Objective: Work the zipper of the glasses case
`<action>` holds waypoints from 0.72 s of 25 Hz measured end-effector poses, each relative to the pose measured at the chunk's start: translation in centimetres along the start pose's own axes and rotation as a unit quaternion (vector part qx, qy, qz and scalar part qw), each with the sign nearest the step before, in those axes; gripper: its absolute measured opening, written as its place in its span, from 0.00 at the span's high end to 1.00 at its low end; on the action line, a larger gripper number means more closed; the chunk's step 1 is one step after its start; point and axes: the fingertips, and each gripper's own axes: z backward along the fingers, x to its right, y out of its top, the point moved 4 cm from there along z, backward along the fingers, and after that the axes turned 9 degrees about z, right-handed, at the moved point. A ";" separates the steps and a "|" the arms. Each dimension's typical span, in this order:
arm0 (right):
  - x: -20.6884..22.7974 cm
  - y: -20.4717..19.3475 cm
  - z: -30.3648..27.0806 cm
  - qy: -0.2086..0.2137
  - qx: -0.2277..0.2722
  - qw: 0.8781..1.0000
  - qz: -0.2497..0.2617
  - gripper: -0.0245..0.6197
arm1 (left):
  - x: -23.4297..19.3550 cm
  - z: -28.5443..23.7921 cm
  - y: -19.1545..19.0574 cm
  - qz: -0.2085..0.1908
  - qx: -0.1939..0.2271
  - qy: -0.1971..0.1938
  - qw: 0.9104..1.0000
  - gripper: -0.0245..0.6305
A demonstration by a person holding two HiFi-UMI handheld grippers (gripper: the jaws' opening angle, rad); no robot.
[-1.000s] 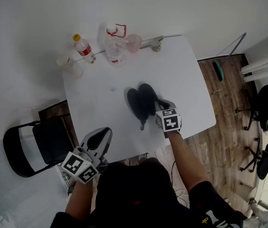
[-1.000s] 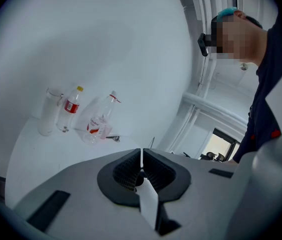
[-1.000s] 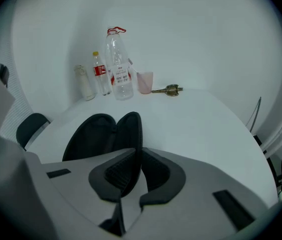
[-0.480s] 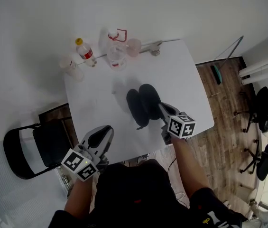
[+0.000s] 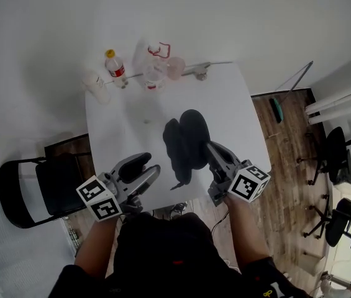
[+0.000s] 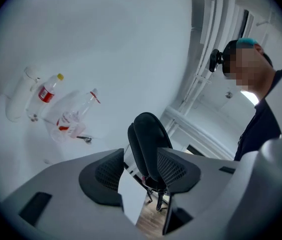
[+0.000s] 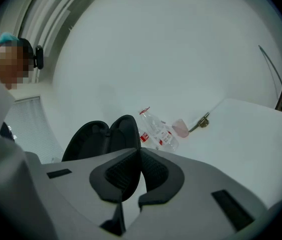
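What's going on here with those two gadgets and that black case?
A person holds a two-jaw gripper in each hand over a white table. The right gripper is shut on the edge of the black glasses case, holding it in the air, unzipped and open. The left gripper is apart from the case; its jaws have just been opening, with nothing between them.

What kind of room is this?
Probably an office or lab room: a white table, wheeled office chairs on a wood floor, and a folding chair beside the table.
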 end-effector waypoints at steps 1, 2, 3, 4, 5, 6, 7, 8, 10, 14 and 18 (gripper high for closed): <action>-0.8 0.4 0.3 0.011 0.009 1.000 -0.011 0.91 | 0.7 -0.3 0.0 0.006 -0.003 -0.021 1.000 0.64; -1.5 0.8 0.5 0.025 0.016 0.999 -0.025 0.91 | 1.4 -0.6 0.0 0.013 -0.006 -0.044 0.999 0.59; -2.2 1.0 0.7 0.040 0.024 0.998 -0.040 0.91 | 2.1 -0.8 0.0 0.022 -0.007 -0.066 0.998 0.54; -2.9 1.2 0.8 0.055 0.030 0.997 -0.053 0.91 | 2.8 -1.0 0.0 0.032 -0.007 -0.087 0.996 0.52; -3.4 1.3 0.9 0.067 0.033 0.995 -0.060 0.91 | 3.3 -1.1 0.1 0.041 -0.007 -0.106 0.993 0.49; -4.0 1.3 1.0 0.074 0.033 0.995 -0.059 0.91 | 3.8 -1.3 0.2 0.051 -0.007 -0.122 0.991 0.47; -4.5 1.2 1.0 0.077 0.030 0.995 -0.048 0.91 | 4.2 -1.4 0.2 0.059 -0.007 -0.134 0.989 0.45; -5.1 1.1 1.1 0.076 0.023 0.996 -0.030 0.91 | 4.5 -1.4 0.3 0.063 -0.006 -0.143 0.988 0.44; -6.4 0.8 1.3 0.073 0.008 0.997 0.012 0.91 | 4.9 -1.3 0.3 0.064 -0.005 -0.151 0.986 0.41; -8.4 0.6 1.6 0.073 -0.006 0.995 0.064 0.91 | 5.3 -1.1 0.3 0.063 0.000 -0.158 0.985 0.38; -10.1 0.4 1.5 0.084 -0.026 0.988 0.129 0.91 | 5.6 -1.2 0.0 0.059 -0.001 -0.164 0.985 0.37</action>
